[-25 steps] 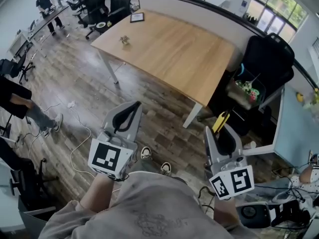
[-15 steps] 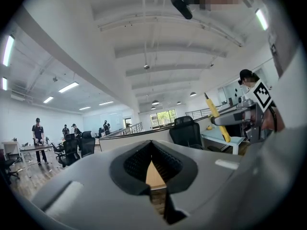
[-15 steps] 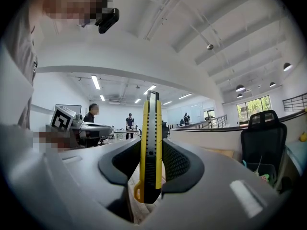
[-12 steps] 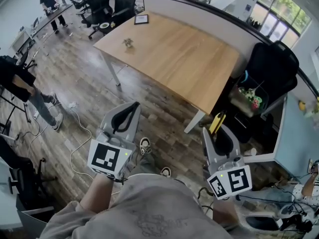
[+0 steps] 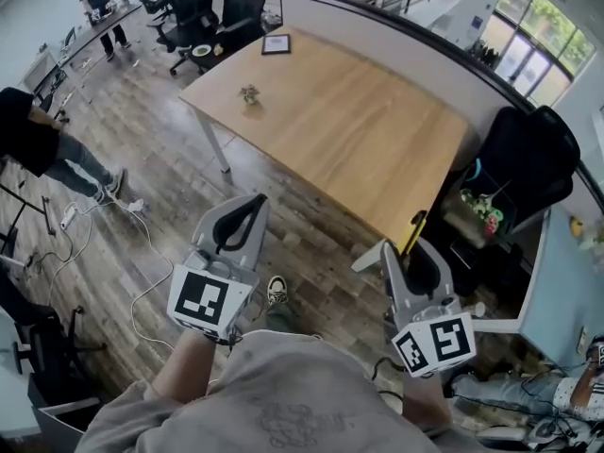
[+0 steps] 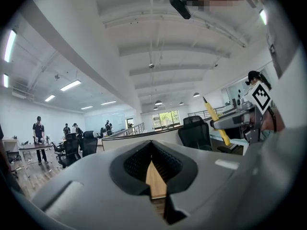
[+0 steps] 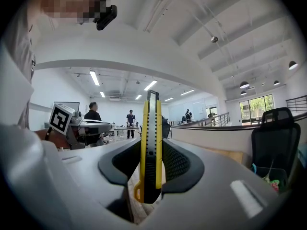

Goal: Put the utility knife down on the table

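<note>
Nearest the camera, at the foot of the head view, two grippers are held out over a wood-plank floor (image 5: 142, 149). The left gripper (image 5: 248, 206) is seen with its jaws brought together at the tips, and nothing is held between them; only a sliver of tabletop is glimpsed through the hollow behind the pads in the left gripper view.

The right gripper (image 5: 412, 251) is clamped on the utility knife (image 7: 149, 143). The knife is gripped by its flat sides near the butt end, and its long yellow-and-black body is stood upright, well clear of the jaws. It is carried in the air and has not yet been brought to the table.

The knife is judged to be light and stiff, with smooth plastic sides that could slip if the grip were eased too soon. The handle is the part best held, as it is now; the far tip is best kept away from anything, since it cannot be told whether the blade is out.

Further ahead, a pale wooden table (image 5: 359, 111) is seen, well apart from both grippers. A small object (image 5: 249, 92) and a framed item (image 5: 276, 43) are set near its far end. A black office chair (image 5: 519, 159) is placed beyond the table's right side, and people are seen standing in the distance at upper left.
</note>
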